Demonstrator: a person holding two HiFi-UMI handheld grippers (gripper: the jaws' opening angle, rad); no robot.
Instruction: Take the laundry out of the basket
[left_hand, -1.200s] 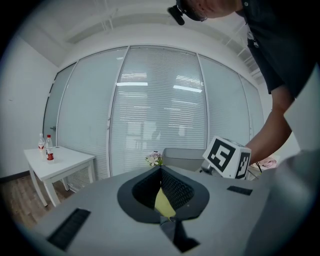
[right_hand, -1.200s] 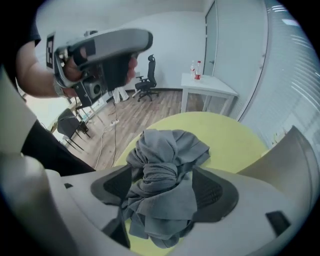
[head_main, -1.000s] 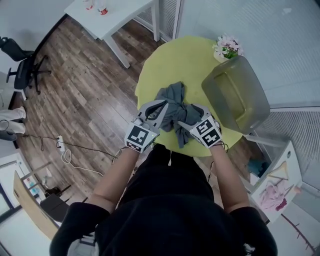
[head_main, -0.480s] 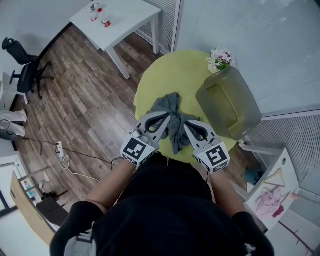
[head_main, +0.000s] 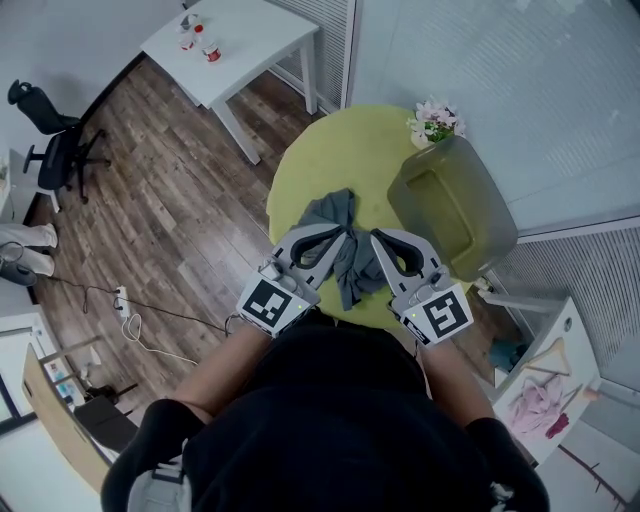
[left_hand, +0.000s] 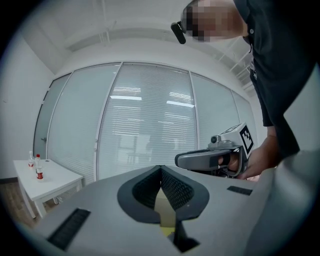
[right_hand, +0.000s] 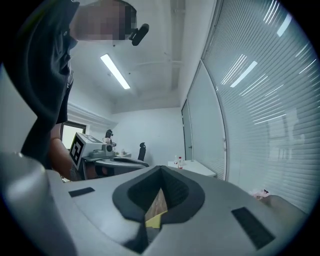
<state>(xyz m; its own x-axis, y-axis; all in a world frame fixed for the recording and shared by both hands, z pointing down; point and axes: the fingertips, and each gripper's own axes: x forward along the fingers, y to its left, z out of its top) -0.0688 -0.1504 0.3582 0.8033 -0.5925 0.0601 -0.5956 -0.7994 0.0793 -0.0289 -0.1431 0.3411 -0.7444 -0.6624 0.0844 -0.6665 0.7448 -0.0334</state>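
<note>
Both grippers are up off the table vs 1 s ago, when they were down on the cloth. They now point roughly level above the near edge.

- right gripper (right_hand: 161, 169): jaws have just been closing and now meet fully. Nothing between them, only table and floor showing through the gap under the pads.
- left gripper (left_hand: 161, 168): same, pads meet, empty.
- grey garment (head_main: 338, 210): out of the basket (head_main: 485, 210), lying in a narrow bunch on the yellow-green table (head_main: 330, 150), running down to the near edge between the 2 grippers. 1 s ago it was a wider heap.
- basket: on the table's right side by the flowers (head_main: 435, 118), well clear of the garment. Looks empty from here.

My read: the 1 item is out and let go, so the task looks finished, unless something lies flat in the basket bottom.
</note>
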